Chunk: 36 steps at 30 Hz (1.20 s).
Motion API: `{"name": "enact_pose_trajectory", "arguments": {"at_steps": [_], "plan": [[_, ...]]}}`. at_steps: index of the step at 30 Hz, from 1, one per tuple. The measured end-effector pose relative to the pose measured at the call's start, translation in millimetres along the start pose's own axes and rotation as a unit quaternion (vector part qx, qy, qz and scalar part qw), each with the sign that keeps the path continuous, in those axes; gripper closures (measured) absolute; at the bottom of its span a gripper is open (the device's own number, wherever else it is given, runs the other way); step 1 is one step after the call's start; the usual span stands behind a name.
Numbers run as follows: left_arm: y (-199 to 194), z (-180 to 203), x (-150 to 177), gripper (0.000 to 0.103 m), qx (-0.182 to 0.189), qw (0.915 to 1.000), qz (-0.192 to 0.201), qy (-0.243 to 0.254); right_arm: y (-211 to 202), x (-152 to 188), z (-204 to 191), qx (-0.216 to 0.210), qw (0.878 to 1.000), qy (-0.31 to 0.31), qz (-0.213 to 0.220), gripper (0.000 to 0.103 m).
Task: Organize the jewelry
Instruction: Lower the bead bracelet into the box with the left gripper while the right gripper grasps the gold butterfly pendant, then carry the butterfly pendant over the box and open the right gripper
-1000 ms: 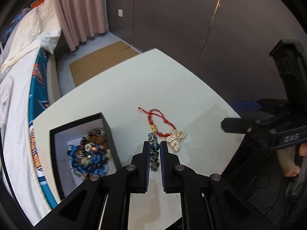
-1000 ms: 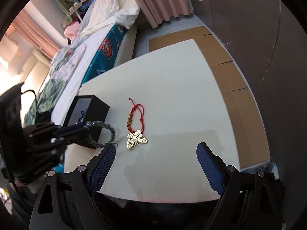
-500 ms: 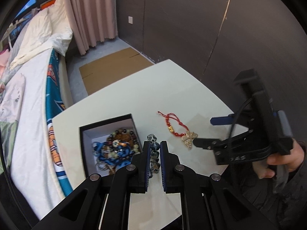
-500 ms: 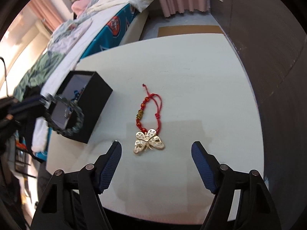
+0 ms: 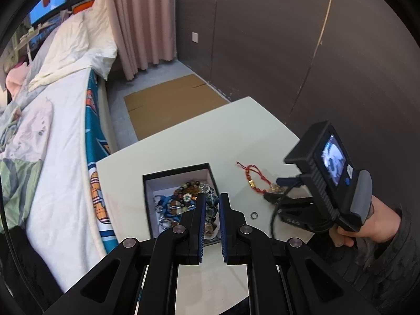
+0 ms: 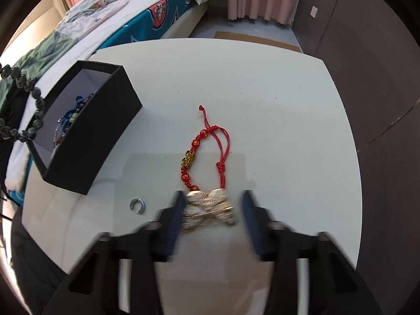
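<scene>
My left gripper (image 5: 210,197) is shut on a dark green bead bracelet (image 5: 211,202), which hangs over the open black box (image 5: 176,171) holding several beaded pieces. In the right wrist view the same bracelet (image 6: 36,94) dangles at the left edge above the box (image 6: 92,136). My right gripper (image 6: 212,194) is low over the white table (image 6: 262,92) with its jaws closing around a gold butterfly brooch (image 6: 207,208). The left pad meets the brooch and a gap shows at the right pad. A red cord bracelet (image 6: 225,141) with gold beads lies just beyond the brooch.
A small silver ring (image 6: 137,205) lies on the table between the box and the brooch. A bed (image 5: 60,120) runs along the table's left side. Flat cardboard (image 5: 170,105) lies on the floor beyond the table, with a dark wall to the right.
My left gripper has carried the bead bracelet up and leftward to above the box. My right gripper has come down over the butterfly brooch, and its jaws have narrowed around it.
</scene>
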<state>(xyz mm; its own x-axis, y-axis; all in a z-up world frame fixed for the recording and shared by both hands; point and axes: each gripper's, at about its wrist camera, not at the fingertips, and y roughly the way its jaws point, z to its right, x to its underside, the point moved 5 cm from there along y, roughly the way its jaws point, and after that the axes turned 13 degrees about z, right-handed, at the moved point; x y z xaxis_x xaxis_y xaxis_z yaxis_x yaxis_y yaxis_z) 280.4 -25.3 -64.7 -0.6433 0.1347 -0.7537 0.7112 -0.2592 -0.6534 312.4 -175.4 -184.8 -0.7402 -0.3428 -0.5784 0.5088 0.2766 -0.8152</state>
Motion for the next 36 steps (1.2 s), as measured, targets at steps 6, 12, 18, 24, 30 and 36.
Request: {"name": "enact_pose_trajectory", "arguments": {"at_steps": [6, 12, 18, 24, 30, 36], "plan": [[-1, -11, -3, 0.093, -0.013, 0.9999, 0.006, -0.005, -11, 2, 5, -0.020, 1.000, 0.023, 0.006, 0.067], [9, -30, -4, 0.093, -0.047, 0.9984, 0.011, -0.028, -28, -1, 13, -0.036, 0.998, 0.048, 0.031, 0.067], [23, -39, -4, 0.093, -0.066, 0.9971, 0.007, -0.037, -28, -5, 19, -0.045, 0.996, 0.068, 0.034, 0.067], [40, -46, -6, 0.093, -0.082, 0.9956, 0.008, -0.045, -31, -12, 16, -0.059, 0.994, 0.077, 0.042, 0.067], [44, -49, -3, 0.068, -0.076, 0.9955, 0.002, -0.056, -50, -21, 17, -0.082, 0.990, 0.096, 0.064, 0.067], [26, -50, 0, 0.035, -0.066, 0.9959, 0.020, -0.058, -64, -31, 11, -0.107, 0.984, 0.112, 0.087, 0.067]]}}
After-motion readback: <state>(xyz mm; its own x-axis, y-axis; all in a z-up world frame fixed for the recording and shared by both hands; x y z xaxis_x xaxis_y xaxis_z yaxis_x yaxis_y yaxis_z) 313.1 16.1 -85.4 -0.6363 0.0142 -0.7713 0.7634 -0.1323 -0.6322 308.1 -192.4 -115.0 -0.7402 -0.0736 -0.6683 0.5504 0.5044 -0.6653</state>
